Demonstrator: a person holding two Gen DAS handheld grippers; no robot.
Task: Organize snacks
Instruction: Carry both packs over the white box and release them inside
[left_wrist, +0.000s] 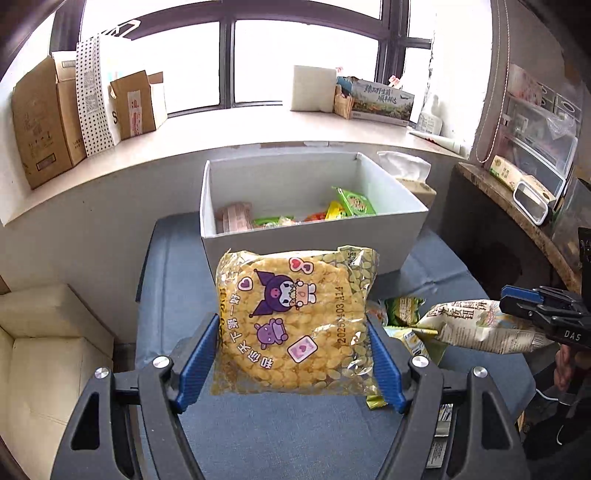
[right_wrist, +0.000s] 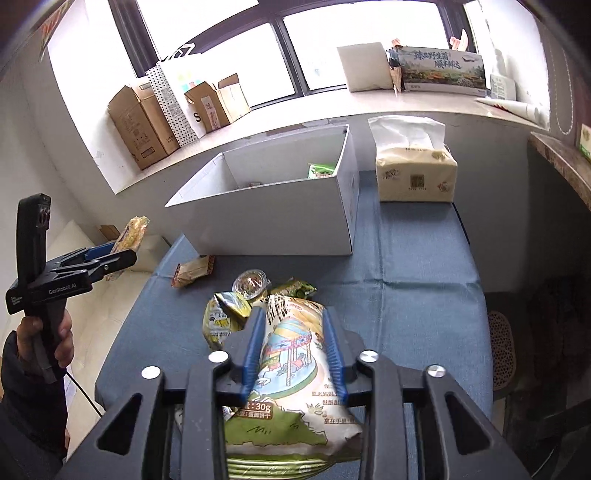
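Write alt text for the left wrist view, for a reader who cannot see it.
The left gripper clamps a clear yellow snack packet with a purple cartoon character above a blue-covered table. Beyond it stands an open white box already holding several snacks. At right, the right gripper holds a cream printed snack bag.

The left gripper reads "GenRobot.AI", the cream snack bag "30g".

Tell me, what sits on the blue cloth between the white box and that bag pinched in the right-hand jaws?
In the right wrist view: a small clear plastic cup, a green snack packet, and a yellow packet; bare cloth nearer the white box.
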